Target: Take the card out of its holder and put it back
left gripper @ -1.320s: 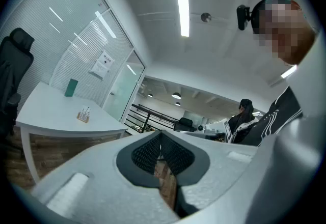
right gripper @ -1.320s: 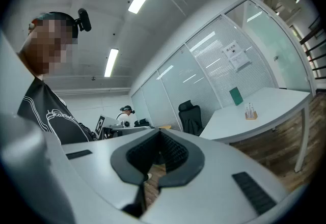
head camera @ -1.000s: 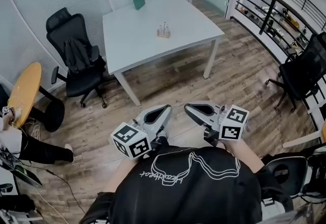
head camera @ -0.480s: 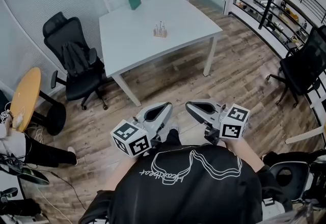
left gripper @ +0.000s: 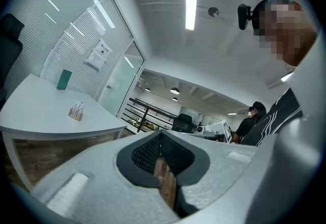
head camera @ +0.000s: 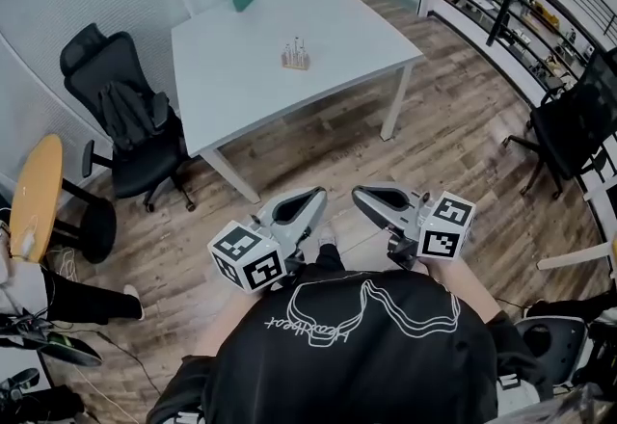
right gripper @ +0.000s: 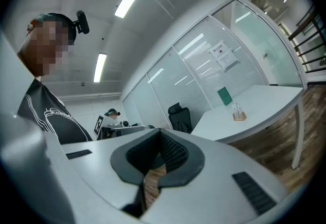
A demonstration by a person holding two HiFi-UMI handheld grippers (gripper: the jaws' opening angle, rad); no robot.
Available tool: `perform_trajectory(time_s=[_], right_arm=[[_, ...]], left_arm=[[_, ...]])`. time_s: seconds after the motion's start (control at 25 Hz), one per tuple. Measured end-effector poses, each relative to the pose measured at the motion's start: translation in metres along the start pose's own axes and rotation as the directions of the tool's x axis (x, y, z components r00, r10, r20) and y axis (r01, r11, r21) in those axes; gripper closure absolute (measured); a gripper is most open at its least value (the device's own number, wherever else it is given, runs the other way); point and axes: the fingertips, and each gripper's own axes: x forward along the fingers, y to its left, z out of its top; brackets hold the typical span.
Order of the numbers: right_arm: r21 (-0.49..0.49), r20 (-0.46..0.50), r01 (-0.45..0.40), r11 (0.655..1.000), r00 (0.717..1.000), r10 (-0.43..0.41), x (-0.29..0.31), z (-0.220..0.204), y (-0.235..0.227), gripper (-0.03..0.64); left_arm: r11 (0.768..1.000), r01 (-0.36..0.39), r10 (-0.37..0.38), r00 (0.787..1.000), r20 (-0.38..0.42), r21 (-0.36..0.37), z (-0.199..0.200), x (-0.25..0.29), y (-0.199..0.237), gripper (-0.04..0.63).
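Left tool [head camera: 316, 193] and right tool [head camera: 357, 193] are each pressed together, empty, held near my waist. Card holder [head camera: 296, 55] stands well ahead on the white surface [head camera: 241, 75]; I'd judge it best to step close and spread the jaws before reaching

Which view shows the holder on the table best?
The head view: the holder stands unobstructed on the table, seen from above, so its place is clear. Both gripper views show it only small, distant and side-on.
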Motion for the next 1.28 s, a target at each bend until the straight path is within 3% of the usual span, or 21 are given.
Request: perform_trajectory(time_s=[0.36, 0.72, 0.96, 1.28], right_arm=[[0.074, -0.003, 0.031, 0.997, 1.000, -0.031, 0.065, 0.035, -0.108, 0.607], [0.074, -0.007, 0.041, 0.996, 0.999, -0.040, 0.137, 0.082, -0.209, 0.607], [0.063, -0.003, 0.066, 0.996, 0.998, -0.066, 0.165, 0.099, -0.254, 0.607], [0.087, -0.028, 0.045, 0.995, 0.999, -0.043, 0.187, 0.103, -0.300, 0.606]], left_arm=[[0.999, 0.002, -0.005, 0.999, -0.050, -0.054, 0.032, 0.062, 0.112, 0.581], [0.998, 0.016, -0.019, 0.999, -0.047, -0.067, 0.079, 0.119, 0.223, 0.581], [0.997, 0.006, -0.009, 0.999, -0.040, -0.075, 0.096, 0.138, 0.270, 0.581], [0.991, -0.077, 0.072, 0.996, -0.048, -0.113, 0.099, 0.153, 0.315, 0.581]])
